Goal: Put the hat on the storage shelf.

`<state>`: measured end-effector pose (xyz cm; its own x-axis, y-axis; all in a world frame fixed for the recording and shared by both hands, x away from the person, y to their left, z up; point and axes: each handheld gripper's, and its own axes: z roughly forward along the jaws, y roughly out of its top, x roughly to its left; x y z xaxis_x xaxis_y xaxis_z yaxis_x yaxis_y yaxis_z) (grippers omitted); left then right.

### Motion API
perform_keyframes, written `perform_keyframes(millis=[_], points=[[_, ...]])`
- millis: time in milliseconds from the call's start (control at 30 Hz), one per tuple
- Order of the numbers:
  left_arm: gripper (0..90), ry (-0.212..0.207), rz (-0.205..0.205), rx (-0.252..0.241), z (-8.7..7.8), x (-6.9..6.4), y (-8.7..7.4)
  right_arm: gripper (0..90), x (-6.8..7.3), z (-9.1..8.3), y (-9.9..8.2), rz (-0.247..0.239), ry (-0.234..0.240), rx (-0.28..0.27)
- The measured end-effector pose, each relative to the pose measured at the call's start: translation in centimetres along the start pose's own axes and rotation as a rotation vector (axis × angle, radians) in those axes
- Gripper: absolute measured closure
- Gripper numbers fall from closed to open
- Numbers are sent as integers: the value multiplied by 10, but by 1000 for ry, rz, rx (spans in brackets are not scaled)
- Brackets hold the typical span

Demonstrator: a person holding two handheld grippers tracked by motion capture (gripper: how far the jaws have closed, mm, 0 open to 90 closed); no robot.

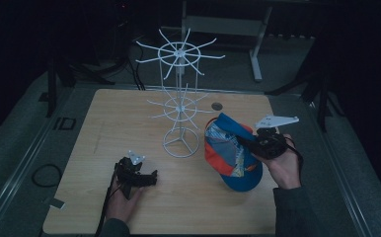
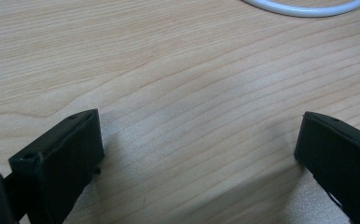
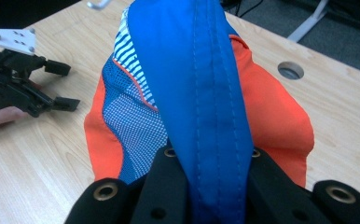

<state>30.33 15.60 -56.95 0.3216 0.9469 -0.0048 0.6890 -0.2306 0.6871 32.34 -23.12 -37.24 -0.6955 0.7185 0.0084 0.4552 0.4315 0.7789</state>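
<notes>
While the right gripper [image 1: 250, 145] pinches the blue-and-orange cap [image 1: 230, 158] by a blue fold, right of centre in the high view, the left gripper [image 1: 151, 177] rests lower left, jaws apart and empty. To hang it cleanly, I'd lift it clear of the table [image 1: 129, 118] and keep the grip firm approaching the white wire rack [image 1: 180, 98].

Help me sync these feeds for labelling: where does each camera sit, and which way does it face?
High view: above the person's side, facing forward and down on table, rack, both hands.
Left gripper view: on left gripper, facing tabletop; open jaws.
Right gripper view: on right gripper, clamping cap.
Shared: cap, left gripper.
</notes>
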Motion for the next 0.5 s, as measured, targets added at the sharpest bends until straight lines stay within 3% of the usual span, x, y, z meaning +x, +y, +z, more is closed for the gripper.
perform_keyframes(millis=[500], points=[[14,1,1,0,0,0,0,873,4,-20,15,-23,18,-60]])
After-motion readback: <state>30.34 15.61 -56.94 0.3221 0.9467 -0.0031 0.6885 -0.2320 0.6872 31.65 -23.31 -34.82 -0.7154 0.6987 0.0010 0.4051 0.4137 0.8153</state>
